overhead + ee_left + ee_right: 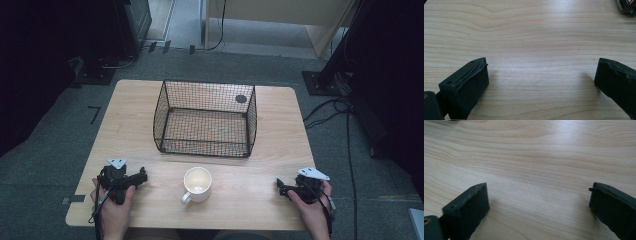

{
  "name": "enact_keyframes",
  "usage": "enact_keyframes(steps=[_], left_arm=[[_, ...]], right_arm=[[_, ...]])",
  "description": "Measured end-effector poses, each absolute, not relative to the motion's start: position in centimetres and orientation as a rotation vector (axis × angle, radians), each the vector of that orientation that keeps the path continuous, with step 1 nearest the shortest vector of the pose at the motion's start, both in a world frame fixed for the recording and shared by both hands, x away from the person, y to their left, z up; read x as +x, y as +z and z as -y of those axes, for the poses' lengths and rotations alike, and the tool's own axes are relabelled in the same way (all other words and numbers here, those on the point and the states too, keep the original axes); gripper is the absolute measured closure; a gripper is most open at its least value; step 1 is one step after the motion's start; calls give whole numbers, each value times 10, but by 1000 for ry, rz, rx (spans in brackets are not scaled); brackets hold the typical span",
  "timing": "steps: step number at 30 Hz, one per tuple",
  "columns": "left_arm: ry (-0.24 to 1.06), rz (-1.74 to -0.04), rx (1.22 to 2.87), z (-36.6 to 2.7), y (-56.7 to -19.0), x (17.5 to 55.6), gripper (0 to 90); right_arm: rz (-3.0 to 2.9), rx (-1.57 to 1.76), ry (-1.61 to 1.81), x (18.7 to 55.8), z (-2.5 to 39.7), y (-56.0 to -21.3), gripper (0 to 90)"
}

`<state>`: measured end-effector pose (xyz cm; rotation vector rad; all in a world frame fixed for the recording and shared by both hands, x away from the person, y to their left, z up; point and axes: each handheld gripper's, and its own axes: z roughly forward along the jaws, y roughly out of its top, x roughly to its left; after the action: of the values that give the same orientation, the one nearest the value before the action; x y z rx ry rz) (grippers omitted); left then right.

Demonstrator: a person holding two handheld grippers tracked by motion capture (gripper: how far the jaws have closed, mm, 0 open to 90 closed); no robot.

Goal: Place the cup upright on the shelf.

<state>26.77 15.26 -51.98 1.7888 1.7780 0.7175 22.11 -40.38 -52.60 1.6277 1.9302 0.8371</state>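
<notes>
Mug (197, 184) upright at front-centre of tabletop (280, 150), between both tongs, handle toward front-left. Basket (206, 118) just behind, empty. Left tongs (142, 176) and right tongs (280, 187) released, jaws wide, resting low, nothing gripped. About equally near; handle side favours left.

A light wooden table (135, 107) with rounded corners stands on grey carpet (65, 130). Small dark tape marks (94, 114) lie on the carpet left of the table, and more sit near its far edge. Black cables (327, 112) trail across the floor to the right, beside a dark stand base (320, 82). Behind the table, a pale wooden cabinet (280, 12) stands at the back, and dark equipment (132, 22) fills the far left. Both sides of the room fall into deep shadow, while soft light falls evenly on the tabletop.
</notes>
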Motion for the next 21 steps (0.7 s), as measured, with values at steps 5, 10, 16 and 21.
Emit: enact_keyframes(steps=[5, 10, 16, 21], left_arm=[[717, -1778, 1788, -153, -520, 268, 0], [718, -1777, 1789, -153, -520, 268, 0], [718, -1778, 1788, -153, -520, 268, 0], [718, -1778, 1788, -153, -520, 268, 0]], right_arm=[[-1913, 1585, 896, 215, 392, -515, 66], [-1917, 1547, 966, 212, 381, -504, 89], [-1952, 1491, 1013, 209, 366, -495, 91], [-1985, 1428, 1059, 206, 349, -488, 91]])
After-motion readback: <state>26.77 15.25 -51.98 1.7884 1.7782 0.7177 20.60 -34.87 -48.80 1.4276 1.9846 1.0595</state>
